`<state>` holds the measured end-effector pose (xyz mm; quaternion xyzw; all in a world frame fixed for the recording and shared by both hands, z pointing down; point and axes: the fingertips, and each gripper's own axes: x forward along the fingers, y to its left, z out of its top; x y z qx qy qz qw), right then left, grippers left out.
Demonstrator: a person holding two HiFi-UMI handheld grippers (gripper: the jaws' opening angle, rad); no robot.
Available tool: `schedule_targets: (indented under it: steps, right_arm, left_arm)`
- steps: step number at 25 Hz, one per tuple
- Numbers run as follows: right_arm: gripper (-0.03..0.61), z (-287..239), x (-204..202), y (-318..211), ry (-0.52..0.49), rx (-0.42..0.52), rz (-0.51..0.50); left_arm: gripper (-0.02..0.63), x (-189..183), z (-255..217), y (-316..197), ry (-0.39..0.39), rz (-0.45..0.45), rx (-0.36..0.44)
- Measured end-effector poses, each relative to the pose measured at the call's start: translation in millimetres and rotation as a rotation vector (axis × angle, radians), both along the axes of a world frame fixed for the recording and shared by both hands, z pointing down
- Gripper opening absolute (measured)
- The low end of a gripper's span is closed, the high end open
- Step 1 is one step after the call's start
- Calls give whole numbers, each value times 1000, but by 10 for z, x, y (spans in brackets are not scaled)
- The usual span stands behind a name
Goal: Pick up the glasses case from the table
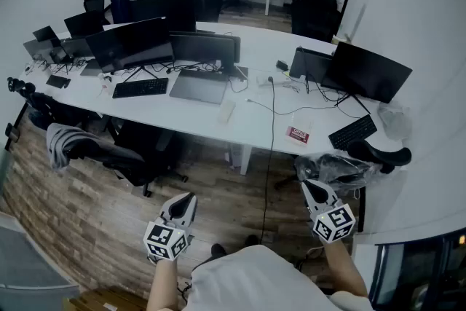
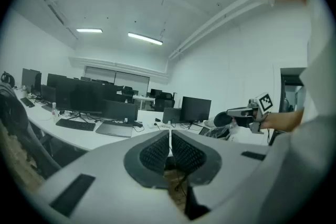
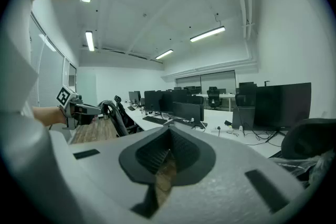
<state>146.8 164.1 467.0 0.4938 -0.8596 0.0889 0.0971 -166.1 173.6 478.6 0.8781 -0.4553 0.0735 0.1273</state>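
1. Case [image 1: 226,111], which I take to be the pale oblong thing, lies at frame centre in the head view, on the table [image 1: 255,54] just right of a laptop [image 1: 198,87]. Left gripper [image 1: 191,197] and right gripper [image 1: 306,186] sit low in frame over the floor [image 1: 87,200], well apart from the case. To do the reach well, step closer, open one gripper, and bring it down across the case's narrow side.
2. Left gripper view: the left gripper [image 2: 169,134] has its jaws closed together with nothing between them, a detail the head view is too far off to show. The case is too small to pick out here.
3. Right gripper view: the right gripper [image 3: 169,129] is likewise closed and empty. Only the head view shows the case
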Motion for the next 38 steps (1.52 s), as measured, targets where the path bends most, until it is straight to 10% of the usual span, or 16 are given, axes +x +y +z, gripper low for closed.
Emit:
schedule_targets:
  steps: [38]
  right_arm:
    - [2,338,561,-421,-8,-55,-141]
  left_arm:
    - [12,757,195,-74,-27,-98,-40]
